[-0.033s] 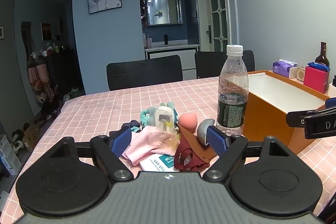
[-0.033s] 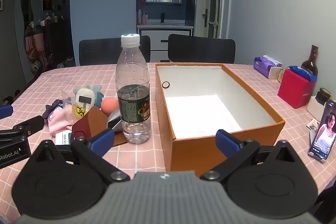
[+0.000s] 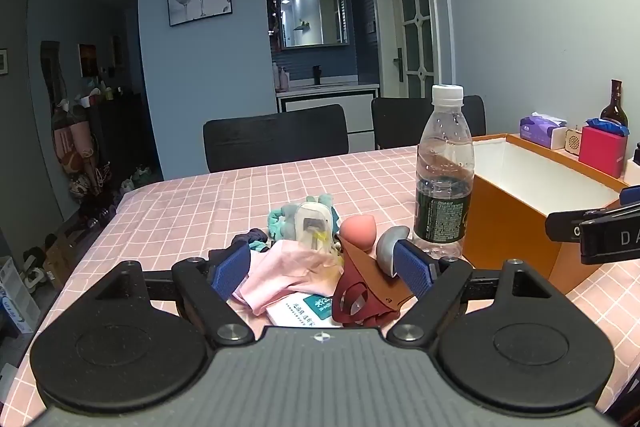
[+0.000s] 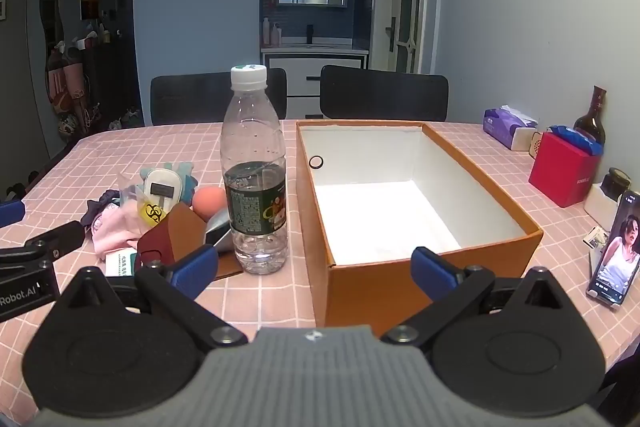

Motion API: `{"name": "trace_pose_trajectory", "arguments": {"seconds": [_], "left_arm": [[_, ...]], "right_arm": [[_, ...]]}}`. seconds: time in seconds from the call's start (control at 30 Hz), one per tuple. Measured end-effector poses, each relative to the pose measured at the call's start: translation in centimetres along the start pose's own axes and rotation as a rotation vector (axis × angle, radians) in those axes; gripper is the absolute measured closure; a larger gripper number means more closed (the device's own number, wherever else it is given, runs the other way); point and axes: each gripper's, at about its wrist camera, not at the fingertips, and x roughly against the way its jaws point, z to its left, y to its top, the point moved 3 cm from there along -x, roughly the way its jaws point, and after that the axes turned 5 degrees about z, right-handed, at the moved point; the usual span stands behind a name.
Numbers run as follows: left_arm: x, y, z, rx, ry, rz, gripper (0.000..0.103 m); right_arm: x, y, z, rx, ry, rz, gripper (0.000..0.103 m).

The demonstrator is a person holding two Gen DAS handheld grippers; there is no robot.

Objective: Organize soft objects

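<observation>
Table (image 4: 260, 307), pink check cloth. Left side: soft pile (image 3: 304, 267), upright bottle (image 4: 255, 187) just beside it. Middle: open orange box (image 4: 436, 279). Right edge: tissues (image 4: 506, 123), red box (image 4: 560, 171), wine bottle (image 4: 592, 115), jar (image 4: 616, 183), phone (image 4: 616, 251).

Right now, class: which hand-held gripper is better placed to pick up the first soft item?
Left hand-held gripper: open, directly facing the pink cloth. The right one faces the orange box.

A water bottle (image 4: 255, 171) stands on the pink checked worktop (image 4: 472, 147). Far right are a red box (image 4: 564, 173), tissues (image 4: 508, 126), a dark bottle (image 4: 592, 117) and a phone (image 4: 616, 251)
</observation>
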Motion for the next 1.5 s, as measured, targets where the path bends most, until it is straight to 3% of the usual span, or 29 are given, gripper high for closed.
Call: {"name": "trace_pose_trajectory", "arguments": {"seconds": [1.5], "left_arm": [[-0.4, 0.4, -0.7, -0.008, 0.006, 0.038, 0.008]], "right_arm": [[-0.8, 0.4, -0.4, -0.036, -0.011, 0.007, 0.003]]}}
